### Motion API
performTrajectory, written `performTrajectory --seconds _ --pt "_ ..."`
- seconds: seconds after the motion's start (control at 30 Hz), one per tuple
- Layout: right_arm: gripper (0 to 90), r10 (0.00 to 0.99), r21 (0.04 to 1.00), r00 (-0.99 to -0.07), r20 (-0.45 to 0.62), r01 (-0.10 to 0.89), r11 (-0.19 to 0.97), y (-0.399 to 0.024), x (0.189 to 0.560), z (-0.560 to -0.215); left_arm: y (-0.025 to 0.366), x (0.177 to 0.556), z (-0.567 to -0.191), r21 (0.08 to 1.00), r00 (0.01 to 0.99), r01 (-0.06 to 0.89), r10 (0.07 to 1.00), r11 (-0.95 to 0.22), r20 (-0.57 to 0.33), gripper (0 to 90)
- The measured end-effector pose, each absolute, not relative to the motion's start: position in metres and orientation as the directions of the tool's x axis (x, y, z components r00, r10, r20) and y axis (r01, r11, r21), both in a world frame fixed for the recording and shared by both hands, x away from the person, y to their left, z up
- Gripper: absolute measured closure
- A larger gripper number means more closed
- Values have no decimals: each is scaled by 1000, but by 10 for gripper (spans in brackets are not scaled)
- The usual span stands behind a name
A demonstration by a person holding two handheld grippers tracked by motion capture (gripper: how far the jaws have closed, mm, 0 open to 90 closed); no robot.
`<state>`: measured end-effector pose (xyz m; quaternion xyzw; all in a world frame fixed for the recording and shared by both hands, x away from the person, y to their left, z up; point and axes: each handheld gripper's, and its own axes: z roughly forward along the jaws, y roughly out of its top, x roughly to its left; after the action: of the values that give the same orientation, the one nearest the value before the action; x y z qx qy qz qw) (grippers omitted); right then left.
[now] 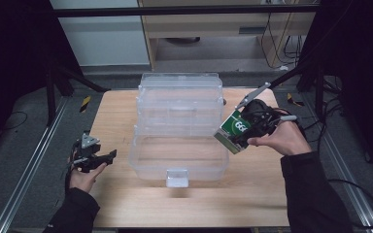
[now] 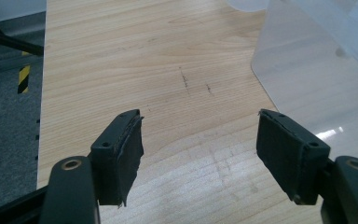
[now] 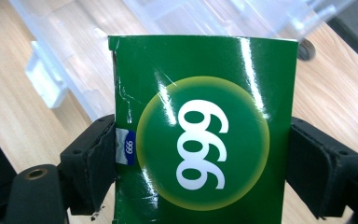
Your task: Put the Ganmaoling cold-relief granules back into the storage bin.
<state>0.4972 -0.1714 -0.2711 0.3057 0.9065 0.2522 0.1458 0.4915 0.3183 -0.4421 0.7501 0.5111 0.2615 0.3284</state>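
Note:
A green box (image 1: 235, 130) with a yellow-ringed circle and white digits (image 3: 200, 140) is held by my right gripper (image 1: 243, 136), whose jaws press on its two sides. It hangs above the table just right of a clear plastic storage case (image 1: 179, 126) that stands open in the middle, its lower tray (image 1: 177, 155) toward me. My left gripper (image 1: 97, 158) rests low at the table's left side, open, with bare wood between its pads (image 2: 126, 154).
The wooden table (image 1: 121, 111) has free surface to the left and front of the case. A white latch (image 1: 177, 177) sticks out at the case's front. Metal rails and dark frame posts flank the table; cables lie at the right.

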Motion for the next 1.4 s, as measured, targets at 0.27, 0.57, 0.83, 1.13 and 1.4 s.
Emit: performTrajectory --seconds 0.27,0.57,0.83,1.13,1.4 --pt "186 564 523 -817 -115 433 734 -156 506 -271 319 492 -442 759 341 596 938 -262 56 306" --pt "186 472 481 -872 -133 360 800 -141 512 -275 318 493 -443 756 344 598 937 -264 56 306" --pt "185 361 453 -923 -136 266 851 -128 515 -276 318 493 -443 755 346 599 937 -267 57 307" --pt "184 242 409 -964 -107 180 895 -118 520 -282 318 494 -444 752 345 603 937 -265 53 308" --pt "183 163 377 -982 -99 115 919 -110 524 -286 319 494 -444 754 344 603 938 -261 49 309"
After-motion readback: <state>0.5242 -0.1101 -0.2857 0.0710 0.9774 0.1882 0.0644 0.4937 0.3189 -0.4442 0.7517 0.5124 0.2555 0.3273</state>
